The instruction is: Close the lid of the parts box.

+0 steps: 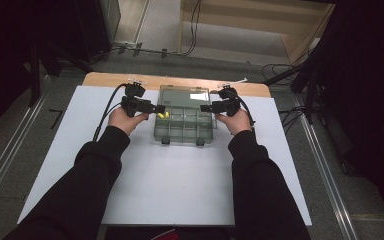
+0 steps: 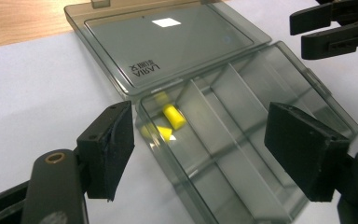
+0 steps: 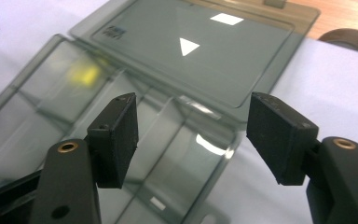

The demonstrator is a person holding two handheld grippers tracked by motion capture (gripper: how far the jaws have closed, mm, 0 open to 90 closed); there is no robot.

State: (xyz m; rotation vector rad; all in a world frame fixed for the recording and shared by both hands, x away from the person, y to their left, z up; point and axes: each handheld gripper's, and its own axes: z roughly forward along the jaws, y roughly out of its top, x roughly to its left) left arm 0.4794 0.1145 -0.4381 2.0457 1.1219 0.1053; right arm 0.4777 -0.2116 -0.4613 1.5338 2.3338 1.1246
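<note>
Smoked-plastic compartment box (image 1: 184, 125) sits lid-open near tabletop's far edge, yellow bits (image 2: 174, 116) in one corner cell. Left gripper (image 1: 159, 108) and right gripper (image 1: 205, 107) flank it, jaws apart, empty.

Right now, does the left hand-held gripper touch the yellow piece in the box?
Apart: in the left gripper view, the open left hand-held gripper shows clear space to the yellow piece.

Compartment box (image 2: 242, 154): smoke-tinted clear plastic, glossy, with a smooth lid (image 2: 168, 42) that mirrors the lamps. Yellow pieces (image 2: 173, 116): matt, plastic-like. Fingers (image 3: 116, 140): matt black with finely grained pads. Surface (image 1: 180, 185): matt white sheet over varnished wood at the far edge (image 1: 105, 79).
</note>
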